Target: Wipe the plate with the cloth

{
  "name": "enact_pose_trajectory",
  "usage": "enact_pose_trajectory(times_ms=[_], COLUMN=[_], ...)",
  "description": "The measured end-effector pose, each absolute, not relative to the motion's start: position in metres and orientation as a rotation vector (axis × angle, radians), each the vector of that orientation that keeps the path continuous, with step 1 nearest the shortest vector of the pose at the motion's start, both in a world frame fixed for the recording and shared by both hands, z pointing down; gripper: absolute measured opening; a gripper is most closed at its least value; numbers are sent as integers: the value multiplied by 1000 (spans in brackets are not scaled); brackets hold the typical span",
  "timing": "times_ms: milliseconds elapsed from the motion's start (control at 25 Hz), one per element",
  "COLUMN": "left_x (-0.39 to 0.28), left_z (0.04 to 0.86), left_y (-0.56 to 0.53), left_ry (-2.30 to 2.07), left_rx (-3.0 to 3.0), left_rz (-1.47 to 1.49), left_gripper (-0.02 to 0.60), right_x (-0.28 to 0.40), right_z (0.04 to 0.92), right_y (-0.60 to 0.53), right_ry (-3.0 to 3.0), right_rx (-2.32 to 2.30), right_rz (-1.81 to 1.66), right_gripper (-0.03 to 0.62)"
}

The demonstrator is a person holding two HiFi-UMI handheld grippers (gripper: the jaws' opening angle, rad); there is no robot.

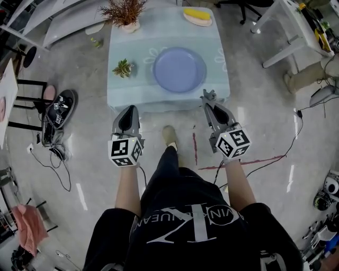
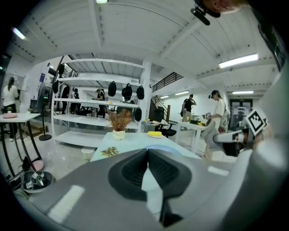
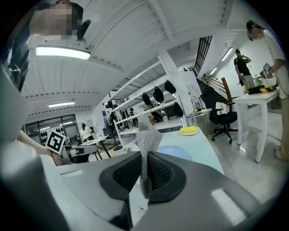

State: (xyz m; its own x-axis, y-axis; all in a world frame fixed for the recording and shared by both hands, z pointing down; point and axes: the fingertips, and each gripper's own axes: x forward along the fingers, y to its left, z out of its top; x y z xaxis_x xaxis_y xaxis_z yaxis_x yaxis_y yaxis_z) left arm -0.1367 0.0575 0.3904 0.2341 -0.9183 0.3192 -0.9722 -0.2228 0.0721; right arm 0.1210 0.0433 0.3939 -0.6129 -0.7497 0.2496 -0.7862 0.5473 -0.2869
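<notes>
A round pale blue plate [image 1: 179,69] lies on the low table [image 1: 119,98] with its light blue cover. It shows past the jaws as a blue rim in the left gripper view [image 2: 174,150] and in the right gripper view [image 3: 175,151]. My right gripper [image 1: 208,99] hangs over the table's near right edge, shut on a grey mesh cloth [image 1: 207,95] that sticks up between the jaws [image 3: 148,133]. My left gripper [image 1: 130,109] is just short of the near left edge, shut with nothing in it [image 2: 147,151].
A small succulent [image 1: 123,68] sits left of the plate; a dried plant in a pot [image 1: 125,12] and a yellow sponge on a dish [image 1: 197,16] stand at the far edge. Shoes and cables [image 1: 57,111] lie on the floor at left, white tables [image 1: 296,32] at right.
</notes>
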Motion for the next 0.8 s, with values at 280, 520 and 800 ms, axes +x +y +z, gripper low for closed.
enact_pose_trajectory(times_ms=[280, 520, 800], left_x=[-132, -133, -134], left_z=[422, 450, 475], left_y=[-3, -38, -66], left_ry=[-1664, -1604, -1565], left_rx=[2252, 2227, 2206], left_rz=[368, 395, 434], left_gripper=[0, 0, 0], right_x=[92, 69, 47], right_z=[418, 452, 483], right_y=[-10, -41, -67], right_ry=[-2592, -2492, -2410], right_rx=[1227, 1103, 956], right_rz=[568, 594, 541], right_gripper=[28, 28, 28])
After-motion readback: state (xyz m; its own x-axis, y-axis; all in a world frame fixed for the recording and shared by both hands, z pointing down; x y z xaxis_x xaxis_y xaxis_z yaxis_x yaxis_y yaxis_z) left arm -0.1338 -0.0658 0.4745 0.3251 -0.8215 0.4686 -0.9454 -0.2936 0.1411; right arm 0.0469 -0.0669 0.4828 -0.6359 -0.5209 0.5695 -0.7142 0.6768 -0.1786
